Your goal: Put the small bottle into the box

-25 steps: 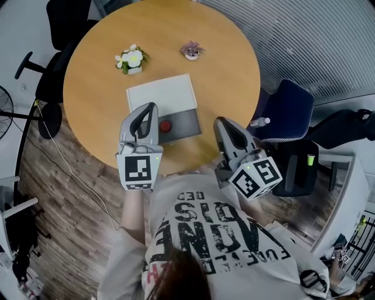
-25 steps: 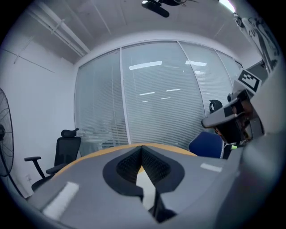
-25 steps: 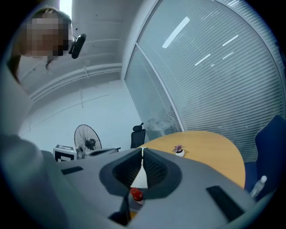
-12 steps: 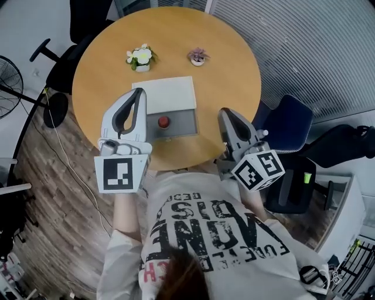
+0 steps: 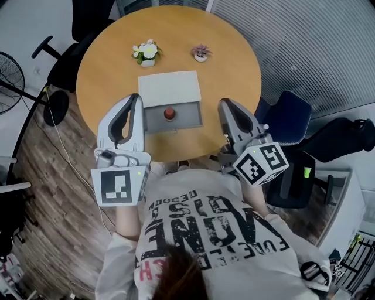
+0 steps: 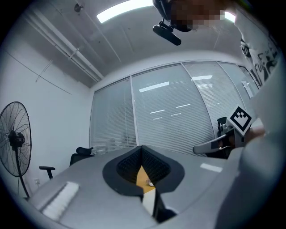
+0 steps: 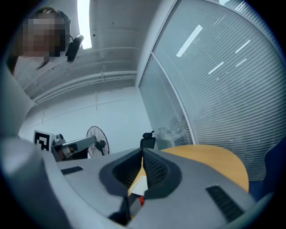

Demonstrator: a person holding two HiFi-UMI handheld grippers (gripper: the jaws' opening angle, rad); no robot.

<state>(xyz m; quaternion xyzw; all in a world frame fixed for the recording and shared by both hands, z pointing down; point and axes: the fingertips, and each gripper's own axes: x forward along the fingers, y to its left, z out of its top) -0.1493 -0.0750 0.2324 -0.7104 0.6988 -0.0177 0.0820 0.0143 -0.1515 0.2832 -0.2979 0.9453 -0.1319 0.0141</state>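
The small bottle (image 5: 169,113), with a red cap, lies inside the grey tray of the box (image 5: 188,121) on the round wooden table (image 5: 105,76). The box's white lid (image 5: 169,88) lies open behind it. My left gripper (image 5: 136,97) hovers just left of the box, shut and empty. To the right of the box my right gripper (image 5: 224,104) is shut as well, holding nothing. In the left gripper view the jaws (image 6: 142,147) meet with only a sliver of table showing. Through the closed jaws (image 7: 143,151) of the right gripper view I glimpse the white lid (image 7: 137,183) and a red speck.
Two small potted plants stand at the table's far side, one with white flowers (image 5: 146,51) and one pinkish (image 5: 201,53). A blue chair (image 5: 291,114) is at the right, a black chair (image 5: 88,17) and a floor fan (image 5: 9,82) at the left.
My left gripper has lifted away from the box's left edge and drawn back to the left. The right gripper has risen a little. The bottle stays in the box.
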